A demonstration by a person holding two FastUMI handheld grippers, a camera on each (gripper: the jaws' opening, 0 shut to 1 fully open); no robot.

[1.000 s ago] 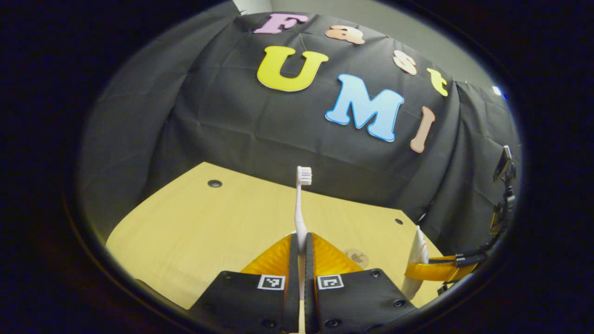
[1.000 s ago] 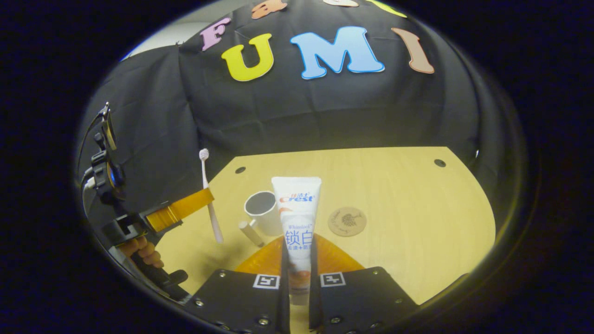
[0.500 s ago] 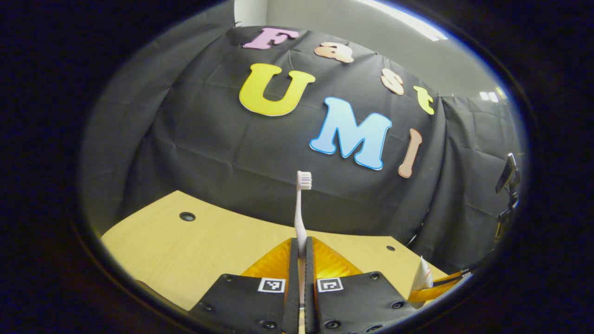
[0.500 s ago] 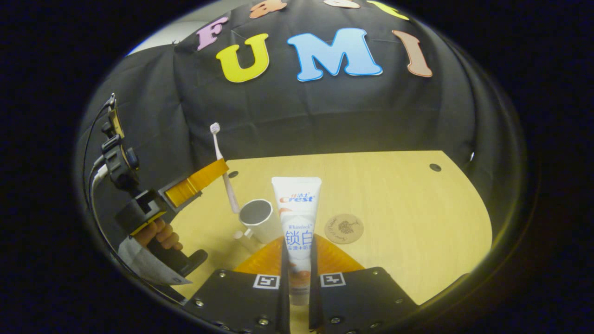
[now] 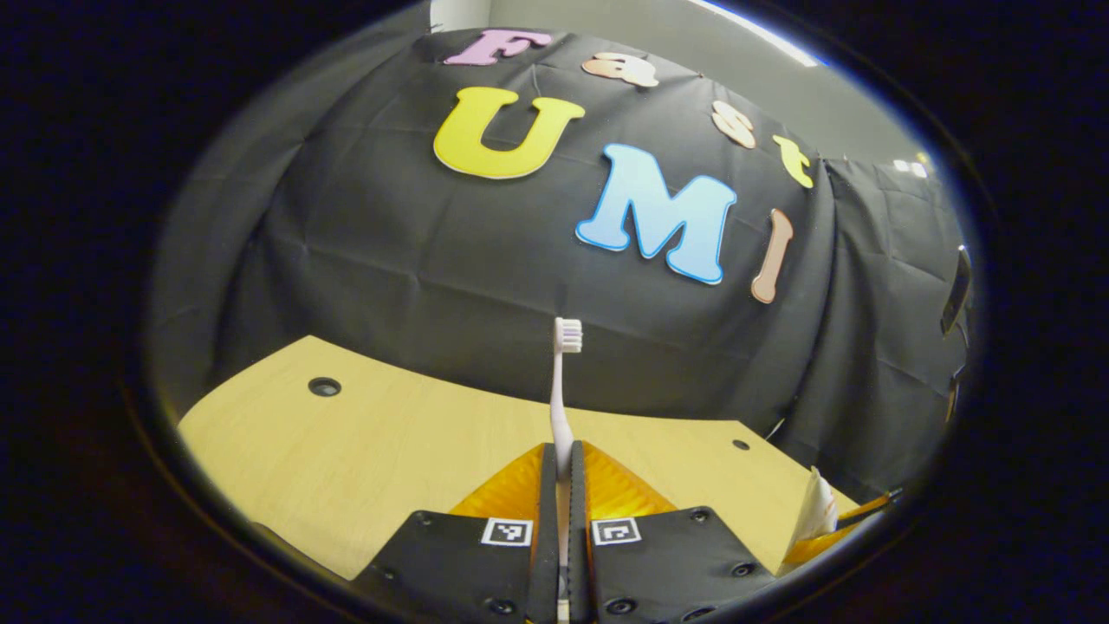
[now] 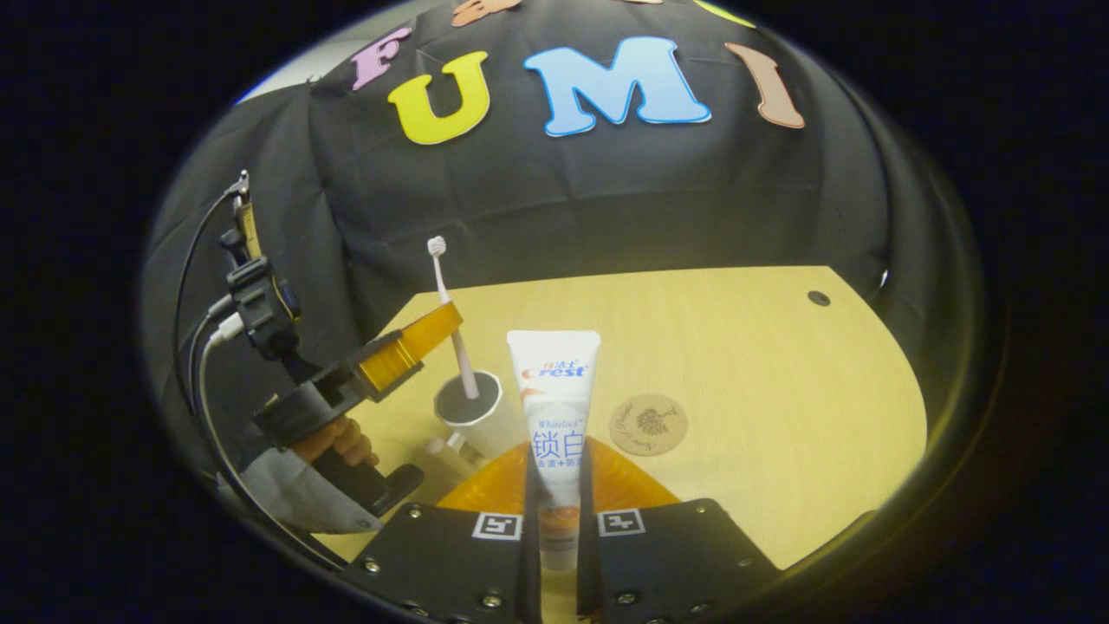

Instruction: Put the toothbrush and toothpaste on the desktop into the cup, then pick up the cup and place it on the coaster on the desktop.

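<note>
Both views are dim and warm-tinted, sharp at centre, with strong fisheye bending toward the edges. Overhead light leaves the desktop (image 6: 745, 364) evenly lit; soft shadows pool near the gripper bases.

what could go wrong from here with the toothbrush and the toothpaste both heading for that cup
1. The toothbrush leans with its lower end just at the cup mouth; released now, it might tip the light cup or fall outside.
2. The left gripper and right gripper are close together over the cup, so they could bump when the toothpaste goes in.
3. The coaster lies close by; a knocked cup could shove it.
</note>
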